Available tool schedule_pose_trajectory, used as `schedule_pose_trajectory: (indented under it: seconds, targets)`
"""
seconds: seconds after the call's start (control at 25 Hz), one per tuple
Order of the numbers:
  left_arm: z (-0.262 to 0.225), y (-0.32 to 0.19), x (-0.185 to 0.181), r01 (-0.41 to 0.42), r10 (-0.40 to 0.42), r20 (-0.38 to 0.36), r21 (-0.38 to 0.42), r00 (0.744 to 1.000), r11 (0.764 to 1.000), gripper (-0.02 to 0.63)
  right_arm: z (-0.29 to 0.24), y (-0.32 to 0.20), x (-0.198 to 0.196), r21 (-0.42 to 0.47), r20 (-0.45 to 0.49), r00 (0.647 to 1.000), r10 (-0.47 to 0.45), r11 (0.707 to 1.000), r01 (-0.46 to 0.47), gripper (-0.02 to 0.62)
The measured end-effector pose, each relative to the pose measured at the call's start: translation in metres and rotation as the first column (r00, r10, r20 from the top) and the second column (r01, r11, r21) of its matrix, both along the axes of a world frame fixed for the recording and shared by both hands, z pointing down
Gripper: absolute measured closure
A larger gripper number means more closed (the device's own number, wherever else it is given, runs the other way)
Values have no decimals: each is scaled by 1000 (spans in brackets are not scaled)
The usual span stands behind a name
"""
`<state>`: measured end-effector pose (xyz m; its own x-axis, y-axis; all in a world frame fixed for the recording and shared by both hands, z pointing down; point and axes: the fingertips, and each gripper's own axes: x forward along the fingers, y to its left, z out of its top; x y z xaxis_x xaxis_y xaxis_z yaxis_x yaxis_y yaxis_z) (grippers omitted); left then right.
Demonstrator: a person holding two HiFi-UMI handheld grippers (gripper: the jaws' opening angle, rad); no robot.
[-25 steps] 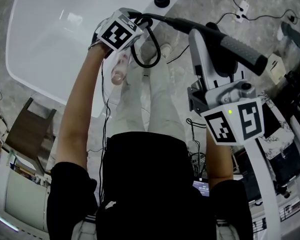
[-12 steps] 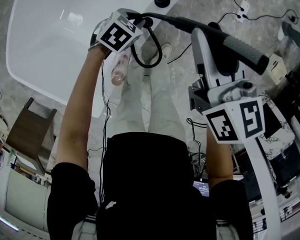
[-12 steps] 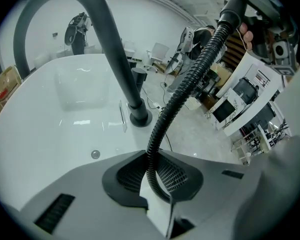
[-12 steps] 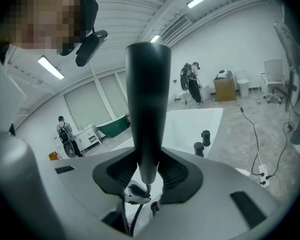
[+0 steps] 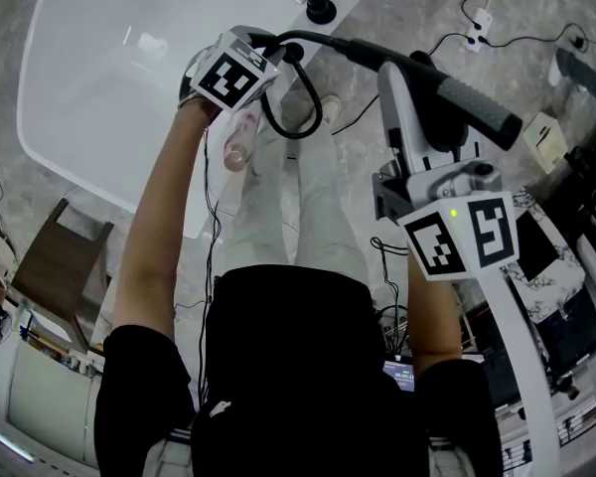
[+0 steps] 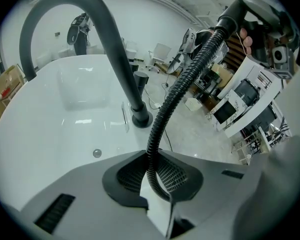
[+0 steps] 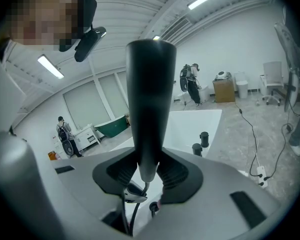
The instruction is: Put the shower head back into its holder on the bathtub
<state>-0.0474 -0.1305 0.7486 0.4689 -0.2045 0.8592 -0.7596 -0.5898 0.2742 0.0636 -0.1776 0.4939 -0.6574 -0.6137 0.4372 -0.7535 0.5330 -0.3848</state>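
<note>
The white bathtub [image 5: 99, 97] fills the upper left of the head view. In my left gripper view its dark curved faucet spout [image 6: 105, 34] arches across the upper left of the frame and stands on the tub's rim.

The shower head [image 5: 467, 102] sits right of centre near the top of the head view, off the tub's right edge and above the floor. My right claw [image 7: 147, 171] has it by the handle, jaws spread wide and pressed against it on both sides.

The ribbed black hose [image 6: 190, 74] runs from the upper right of my left gripper view down to lower centre. There my left claw [image 6: 157, 176] has just been closing, and its narrowed jaws now pinch the hose.

Two small dark fittings [image 7: 200, 143] stand on the tub rim.
</note>
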Motion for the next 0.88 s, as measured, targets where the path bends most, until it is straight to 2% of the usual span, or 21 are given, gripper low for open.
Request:
schedule_pose_trajectory:
  seconds: [0.36,0.72,0.88]
  targets:
    - [0,-2,-3,27,-27,-22,-7,999,1000,532,11,1,0,3,-24,1000,3,1000,-3,453]
    - [-6,-9,-14,58,-58,-8,17,998,998,534,16,-1,2,2,-24,1000,14,1000,-14,453]
    - [-25,-12,-16,80,-80,-13,22,997,997,534,6,-1,5,6,-24,1000,16,1000,-16,453]
